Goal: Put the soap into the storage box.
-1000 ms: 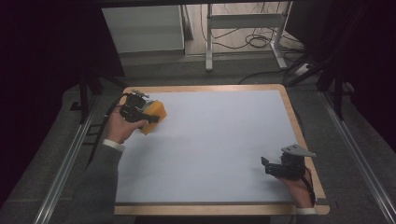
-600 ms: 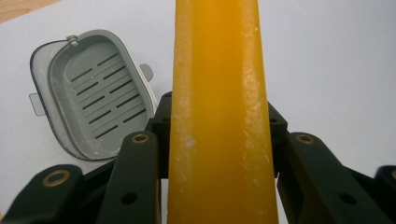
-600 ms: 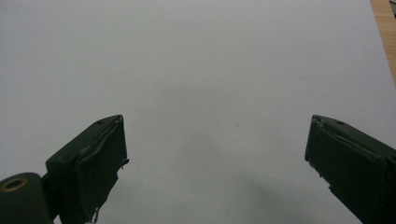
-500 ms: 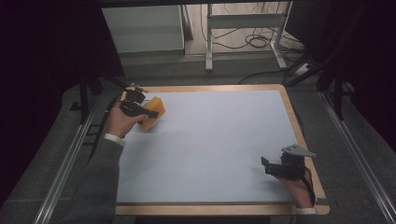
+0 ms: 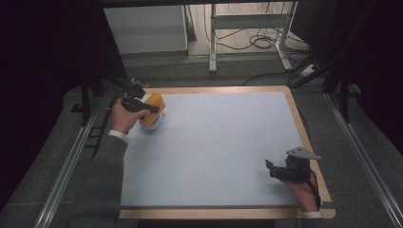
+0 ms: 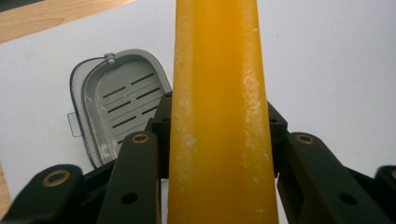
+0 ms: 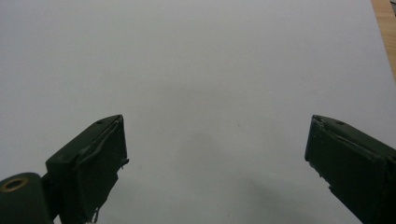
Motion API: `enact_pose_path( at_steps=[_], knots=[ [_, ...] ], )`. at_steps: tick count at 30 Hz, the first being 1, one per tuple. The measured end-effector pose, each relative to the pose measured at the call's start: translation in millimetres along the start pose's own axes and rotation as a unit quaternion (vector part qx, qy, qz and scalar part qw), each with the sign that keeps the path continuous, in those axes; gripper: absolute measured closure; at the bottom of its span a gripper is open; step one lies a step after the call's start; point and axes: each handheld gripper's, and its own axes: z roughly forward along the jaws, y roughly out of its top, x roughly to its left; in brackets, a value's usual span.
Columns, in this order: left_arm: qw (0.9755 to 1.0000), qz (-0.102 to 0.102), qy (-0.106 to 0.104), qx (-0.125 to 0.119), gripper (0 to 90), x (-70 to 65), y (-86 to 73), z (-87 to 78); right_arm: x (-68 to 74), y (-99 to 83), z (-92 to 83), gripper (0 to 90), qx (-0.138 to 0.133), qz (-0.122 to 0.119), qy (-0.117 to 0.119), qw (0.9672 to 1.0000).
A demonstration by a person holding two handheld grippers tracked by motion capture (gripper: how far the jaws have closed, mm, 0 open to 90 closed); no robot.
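Observation:
My left gripper (image 5: pixel 145 108) is shut on a yellow-orange bar (image 5: pixel 155 105) near the far-left corner of the white mat (image 5: pixel 214 142). In the left gripper view the yellow-orange bar (image 6: pixel 217 116) stands up between the two black jaws and hides their tips. Behind it a grey slotted soap dish (image 6: pixel 119 102) lies flat on the mat. From above, the soap dish (image 5: pixel 154 125) peeks out just below the held bar. My right gripper (image 5: pixel 272 169) rests open near the mat's near-right corner. The right gripper (image 7: pixel 215 140) has only bare mat between its jaws.
The mat lies on a wood-edged board (image 5: pixel 304 128). Metal rails (image 5: pixel 71 161) run along both sides. A white frame (image 5: pixel 214 38) and cables (image 5: pixel 256 40) stand on the floor beyond the far edge.
My left gripper has carried the bar a little toward the far-left corner, and the soap dish now shows beneath it. The right gripper has kept still.

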Motion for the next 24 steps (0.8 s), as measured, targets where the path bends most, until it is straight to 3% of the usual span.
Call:
enact_pose_path(
  at_steps=[15,24],
  knots=[
    [0.9995,-0.031,-0.003,-0.001,60.6,18.6,5.3,14.6,-1.3,-0.5,0.1,5.6,-0.001,0.000,-0.001,1.0000],
    [0.9988,-0.047,0.008,-0.009,60.6,28.1,7.9,20.7,-1.6,-0.4,-0.3,5.6,-0.001,0.000,-0.002,1.0000]
  ],
)
